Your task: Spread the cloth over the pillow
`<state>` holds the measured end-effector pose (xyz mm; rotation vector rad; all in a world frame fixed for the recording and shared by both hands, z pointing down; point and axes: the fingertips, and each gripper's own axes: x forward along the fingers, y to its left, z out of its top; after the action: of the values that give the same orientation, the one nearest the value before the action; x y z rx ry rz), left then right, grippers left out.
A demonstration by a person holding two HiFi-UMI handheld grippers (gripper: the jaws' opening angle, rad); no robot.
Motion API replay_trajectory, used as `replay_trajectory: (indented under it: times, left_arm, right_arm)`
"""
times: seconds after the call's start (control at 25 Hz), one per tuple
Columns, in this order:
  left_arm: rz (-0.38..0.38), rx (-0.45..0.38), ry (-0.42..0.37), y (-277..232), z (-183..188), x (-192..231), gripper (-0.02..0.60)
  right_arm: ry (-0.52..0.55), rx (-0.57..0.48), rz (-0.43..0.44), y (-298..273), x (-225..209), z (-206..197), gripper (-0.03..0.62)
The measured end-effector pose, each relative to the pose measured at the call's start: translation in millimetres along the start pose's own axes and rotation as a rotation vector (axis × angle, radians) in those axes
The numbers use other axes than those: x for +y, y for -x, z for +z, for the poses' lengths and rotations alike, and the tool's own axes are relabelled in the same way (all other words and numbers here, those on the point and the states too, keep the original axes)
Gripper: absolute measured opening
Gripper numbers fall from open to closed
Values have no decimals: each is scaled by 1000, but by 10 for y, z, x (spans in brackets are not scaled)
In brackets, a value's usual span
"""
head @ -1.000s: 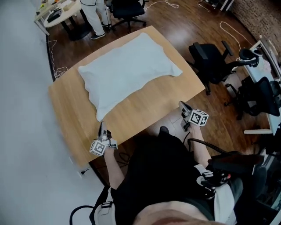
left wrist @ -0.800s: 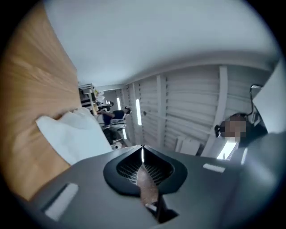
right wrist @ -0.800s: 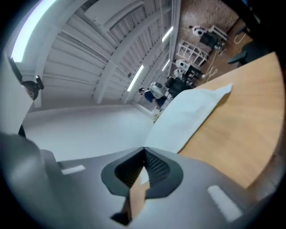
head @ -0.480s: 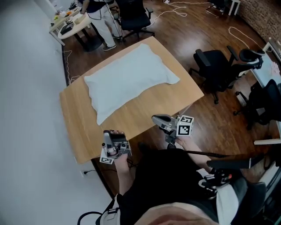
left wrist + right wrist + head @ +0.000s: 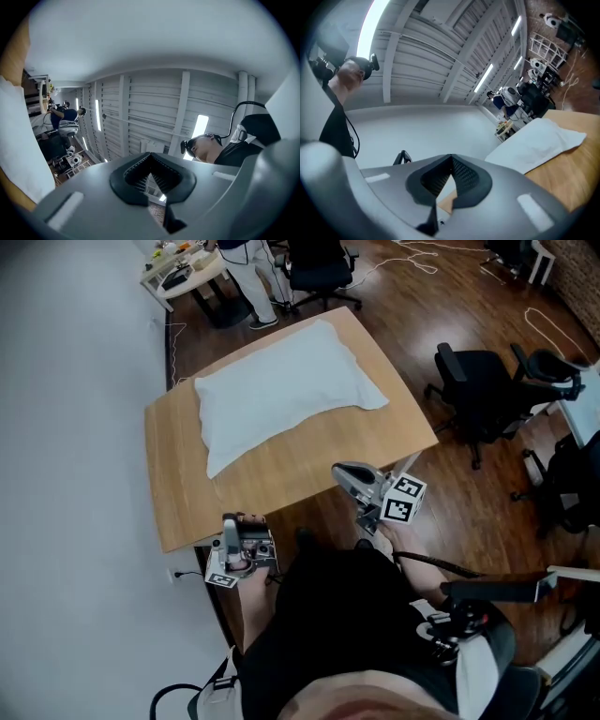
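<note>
The white cloth (image 5: 286, 390) lies spread over the pillow on the wooden table (image 5: 309, 465), with one corner hanging toward the near left. Both grippers are held off the table's near edge, close to my body. My left gripper (image 5: 231, 542) is shut with nothing in it and tilted up toward the ceiling; its own view shows the shut jaws (image 5: 149, 176), with the cloth (image 5: 18, 154) at the left edge. My right gripper (image 5: 349, 476) is shut and empty too. The right gripper view looks past the shut jaws (image 5: 450, 174) to the cloth (image 5: 536, 140) and the table (image 5: 569, 171).
Black office chairs (image 5: 483, 381) stand to the right of the table, another (image 5: 319, 263) beyond it. A person (image 5: 251, 273) stands at a small cluttered table (image 5: 183, 268) at the far end. Cables lie on the wooden floor (image 5: 450, 287). A white wall (image 5: 75, 474) runs along the left.
Both grippers have pulled back from the table's near edge toward my body and tilted upward. The cloth lies as before; the head view has shifted.
</note>
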<state>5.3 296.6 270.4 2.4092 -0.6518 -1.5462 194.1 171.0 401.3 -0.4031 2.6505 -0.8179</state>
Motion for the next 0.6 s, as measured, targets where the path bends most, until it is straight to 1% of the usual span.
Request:
replay_trajectory:
  times: [0.12, 0.2, 0.28, 0.36, 0.44, 0.52, 0.6]
  left_arm:
    - [-36, 54, -29, -191, -40, -71, 2]
    - [-70, 115, -61, -311, -49, -102, 2]
    - [-101, 178, -110, -403, -35, -106, 2]
    - [-131, 190, -155, -408, 17, -92, 2]
    - [-151, 159, -185, -294, 88, -64, 2]
    - [-156, 143, -179, -227, 155, -8, 2]
    - [-162, 170, -112, -305, 216, 114, 2]
  right_arm:
    - [62, -39, -1, 34, 147, 166, 0]
    - [107, -59, -20, 30, 247, 238, 0]
    - [155, -65, -35, -30, 325, 277, 0]
    - [203, -45, -3, -236, 354, 290, 0]
    - [223, -8, 34, -504, 307, 267, 0]
    - [211, 19, 16, -673, 240, 249, 0]
    - [201, 5, -46, -704, 231, 286, 0]
